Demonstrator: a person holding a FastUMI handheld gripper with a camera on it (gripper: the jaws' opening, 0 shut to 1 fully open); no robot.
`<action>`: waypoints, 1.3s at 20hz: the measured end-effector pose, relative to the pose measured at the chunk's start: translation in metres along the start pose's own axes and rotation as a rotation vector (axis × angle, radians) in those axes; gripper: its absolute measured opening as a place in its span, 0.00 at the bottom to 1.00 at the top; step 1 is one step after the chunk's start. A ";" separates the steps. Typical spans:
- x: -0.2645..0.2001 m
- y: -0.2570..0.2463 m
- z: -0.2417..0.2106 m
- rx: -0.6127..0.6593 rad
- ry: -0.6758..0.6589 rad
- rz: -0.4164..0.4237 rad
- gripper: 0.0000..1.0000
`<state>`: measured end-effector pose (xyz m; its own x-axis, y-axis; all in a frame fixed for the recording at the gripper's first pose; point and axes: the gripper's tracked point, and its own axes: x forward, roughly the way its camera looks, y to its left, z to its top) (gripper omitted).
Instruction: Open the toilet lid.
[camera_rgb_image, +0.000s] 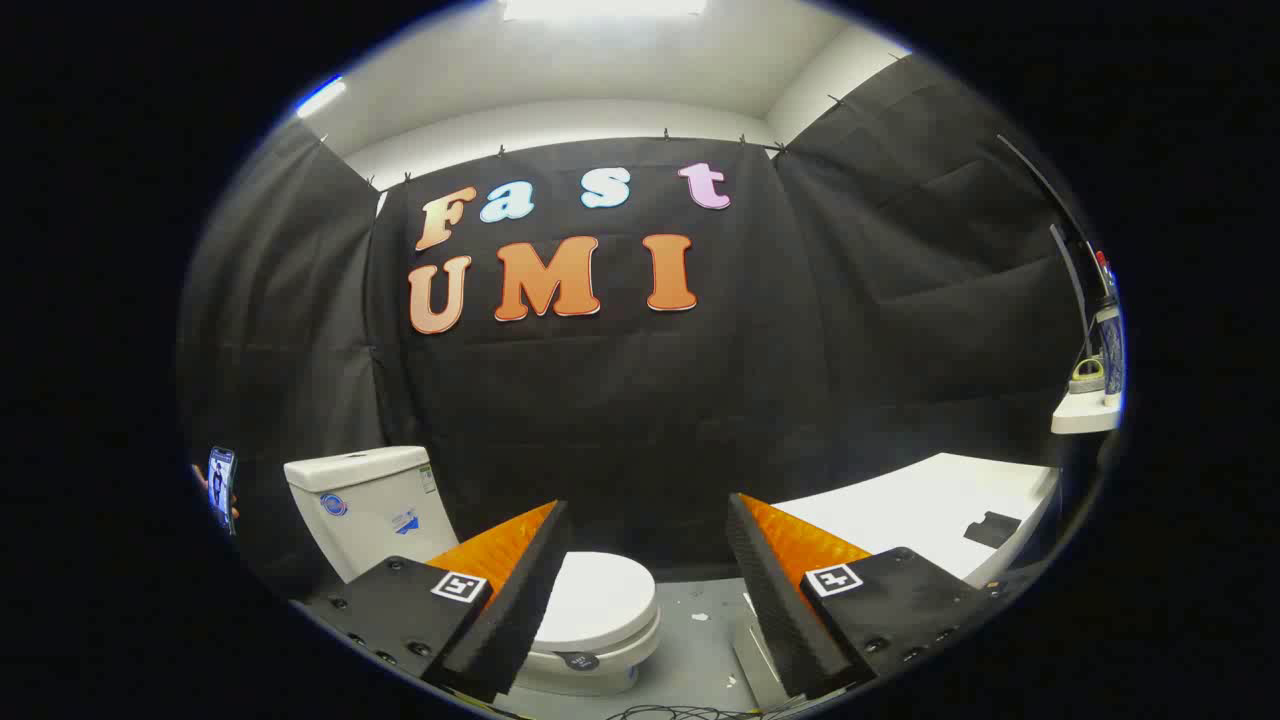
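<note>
A white toilet stands on the grey floor against the black cloth wall. Its lid (595, 600) lies flat and closed over the bowl, with a small dark tab (580, 660) at its front edge. The tank (365, 500) rises behind and to the left of the lid. My gripper (645, 600) hovers above and in front of the toilet, open wide with nothing between its fingers. The left finger (515, 590) overlaps the lid's left side in the view. The right finger (775, 590) stands off to the lid's right.
A white table (920, 510) with a dark patch sits to the right of the toilet. A white shelf (1085, 410) with small items hangs on the right wall. A hand holds a phone (221, 485) left of the tank. Cables (670, 712) lie on the floor below.
</note>
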<state>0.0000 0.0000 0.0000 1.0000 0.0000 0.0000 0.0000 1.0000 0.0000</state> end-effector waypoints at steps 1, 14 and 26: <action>0.000 0.000 0.000 0.001 0.002 0.001 1.00; 0.000 -0.001 -0.001 0.007 0.011 -0.004 1.00; 0.001 -0.002 -0.004 0.013 0.018 -0.006 1.00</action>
<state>0.0007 -0.0019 -0.0035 0.9998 -0.0063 -0.0180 0.0066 0.9999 0.0130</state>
